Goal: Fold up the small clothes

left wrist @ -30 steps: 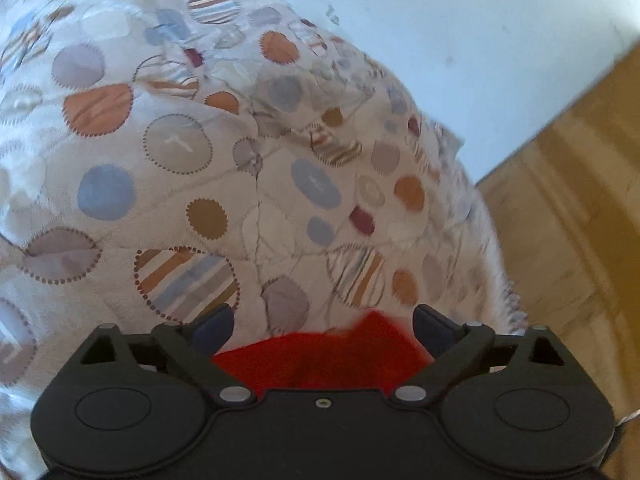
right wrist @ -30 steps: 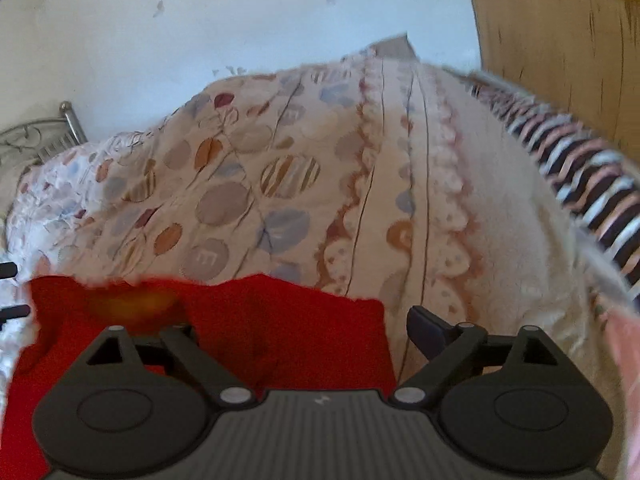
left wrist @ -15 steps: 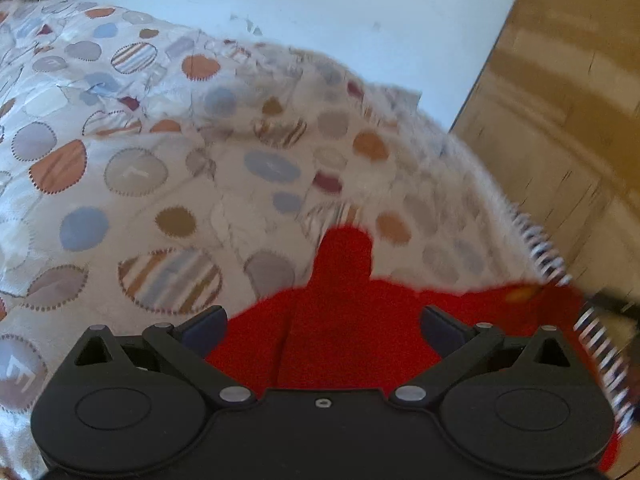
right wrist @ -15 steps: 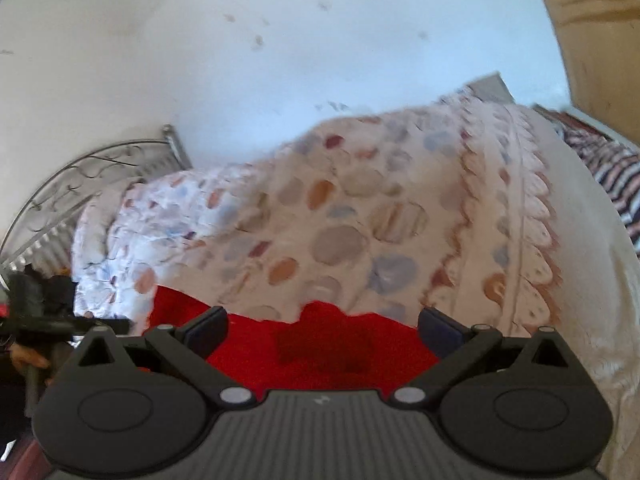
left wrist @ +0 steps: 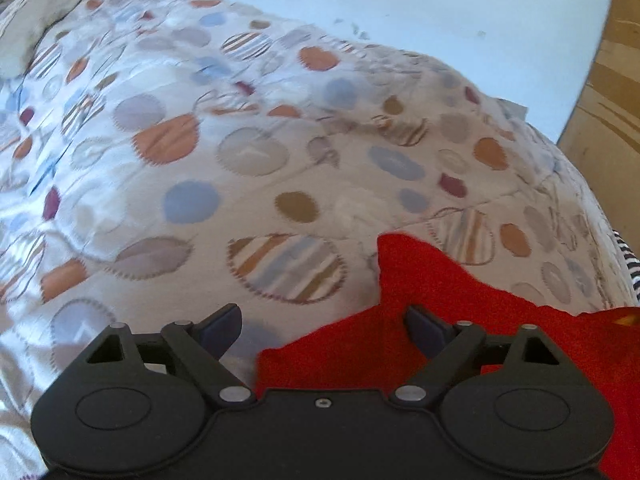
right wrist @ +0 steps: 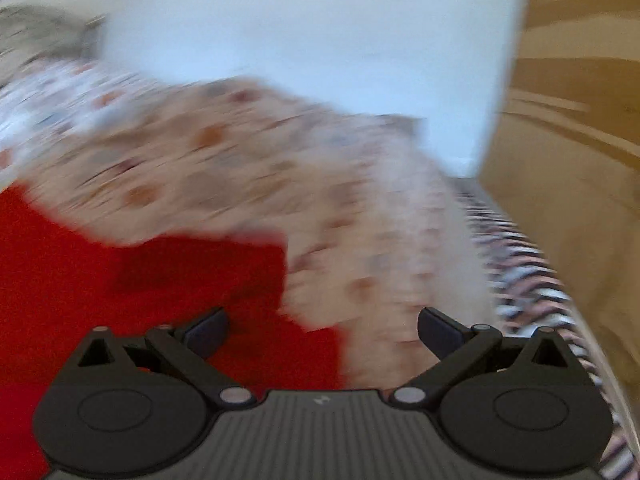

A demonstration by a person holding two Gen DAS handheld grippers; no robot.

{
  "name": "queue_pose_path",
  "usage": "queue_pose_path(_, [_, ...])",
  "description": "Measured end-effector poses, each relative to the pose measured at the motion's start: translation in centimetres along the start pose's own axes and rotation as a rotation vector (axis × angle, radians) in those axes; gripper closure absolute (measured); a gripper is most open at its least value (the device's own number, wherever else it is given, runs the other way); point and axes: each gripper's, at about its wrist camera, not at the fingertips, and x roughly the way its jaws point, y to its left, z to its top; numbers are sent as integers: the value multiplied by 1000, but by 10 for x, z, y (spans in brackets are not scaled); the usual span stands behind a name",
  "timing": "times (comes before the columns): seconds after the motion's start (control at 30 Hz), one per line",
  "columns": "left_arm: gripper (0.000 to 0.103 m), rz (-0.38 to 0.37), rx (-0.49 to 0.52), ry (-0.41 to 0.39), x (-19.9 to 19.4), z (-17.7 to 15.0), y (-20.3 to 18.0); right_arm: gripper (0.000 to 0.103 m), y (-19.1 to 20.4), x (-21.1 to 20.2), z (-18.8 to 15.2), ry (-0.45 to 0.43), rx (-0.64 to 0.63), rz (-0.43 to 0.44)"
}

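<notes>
Left wrist view: left gripper (left wrist: 322, 330) is closing from wide, nothing pinched; the red garment (left wrist: 440, 312) is lying rumpled on the bed (left wrist: 248, 156), partly between the fingers.

Right wrist view, blurred: right gripper (right wrist: 322, 330) is standing wide, empty, above the garment's right edge. Folding looks barely begun.

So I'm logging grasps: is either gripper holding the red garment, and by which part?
Neither. The left gripper, jaws closing, and right gripper stand wide above the red garment, pads off it.
</notes>
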Motion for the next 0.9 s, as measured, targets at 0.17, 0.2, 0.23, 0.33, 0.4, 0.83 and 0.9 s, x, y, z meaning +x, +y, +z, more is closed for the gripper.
queue_pose_path(0.17, [11, -62, 9, -61, -20, -6, 10, 0, -27, -18, -4, -5, 157, 31])
queue_pose_path(0.2, [8, -88, 7, -81, -28, -9, 11, 0, -28, -29, -7, -18, 171, 79])
queue_pose_path(0.23, [7, -107, 3, -96, -35, -12, 11, 0, -28, -39, -10, -30, 179, 129])
queue_pose_path(0.33, [6, -188, -3, -126, -61, -28, 11, 0, -22, -73, -26, -68, 203, 330])
queue_pose_path(0.4, [5, -240, 0, -130, -77, -42, 12, 0, -18, -94, -41, -85, 213, 441])
queue_pose_path(0.83, [60, -372, -86, 42, -102, -112, 29, 69, -14, -121, -101, -1, 390, 493])
queue_pose_path(0.9, [86, -376, -75, 65, -102, -115, 27, 81, -13, -125, -102, -2, 382, 492])
